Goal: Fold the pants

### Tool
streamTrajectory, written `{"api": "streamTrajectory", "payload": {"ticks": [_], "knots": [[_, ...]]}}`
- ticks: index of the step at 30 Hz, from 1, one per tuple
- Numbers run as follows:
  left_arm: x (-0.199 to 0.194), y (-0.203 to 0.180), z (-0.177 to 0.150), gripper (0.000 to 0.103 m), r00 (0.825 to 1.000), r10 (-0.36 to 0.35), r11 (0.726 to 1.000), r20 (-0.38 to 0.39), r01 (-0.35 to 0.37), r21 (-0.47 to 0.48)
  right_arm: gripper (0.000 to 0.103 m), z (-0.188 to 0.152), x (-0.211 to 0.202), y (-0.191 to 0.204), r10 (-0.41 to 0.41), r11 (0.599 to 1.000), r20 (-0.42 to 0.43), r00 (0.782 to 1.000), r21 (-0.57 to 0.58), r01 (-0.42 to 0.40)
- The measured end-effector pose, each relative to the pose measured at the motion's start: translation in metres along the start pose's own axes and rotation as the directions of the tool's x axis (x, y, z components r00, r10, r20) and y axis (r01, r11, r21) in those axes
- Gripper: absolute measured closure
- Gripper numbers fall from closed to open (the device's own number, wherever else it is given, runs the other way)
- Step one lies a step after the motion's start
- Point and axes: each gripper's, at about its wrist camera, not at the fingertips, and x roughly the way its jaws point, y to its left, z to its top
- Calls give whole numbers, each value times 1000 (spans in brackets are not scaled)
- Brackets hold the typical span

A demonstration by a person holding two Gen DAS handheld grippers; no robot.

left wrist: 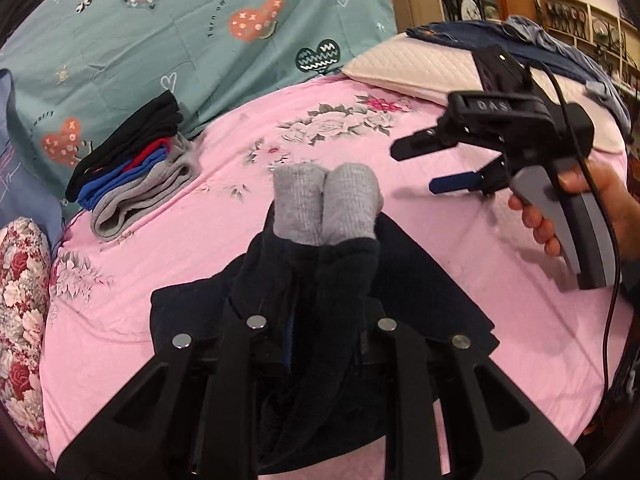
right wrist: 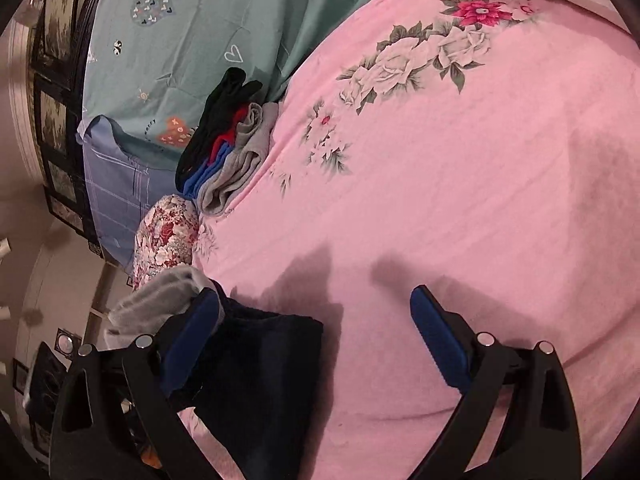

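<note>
Dark navy pants with grey ribbed cuffs lie folded on the pink floral bedsheet. My left gripper is shut on the pants, and bunched cloth hides its fingertips. My right gripper hovers open and empty above the sheet, to the right of the cuffs. In the right wrist view the right gripper is open over bare sheet, and the pants lie by its left finger with a grey cuff beyond.
A stack of folded black, red, blue and grey clothes sits at the sheet's left edge; it also shows in the right wrist view. A teal patterned cover lies behind. A white quilted pillow with dark clothes is at the back right. A floral cushion sits left.
</note>
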Motion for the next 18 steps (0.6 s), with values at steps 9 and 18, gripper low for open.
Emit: {"api": "streamTrajectory", "payload": {"ticks": [9, 18], "knots": [[-15, -16, -8, 2, 975, -218, 975, 34, 215, 59, 6, -3, 4, 6, -5, 999, -15, 1000, -31, 4], [-10, 35, -24, 2, 890, -454, 876, 34, 453, -164, 6, -4, -12, 33, 76, 986, 57, 995, -152, -67]]}}
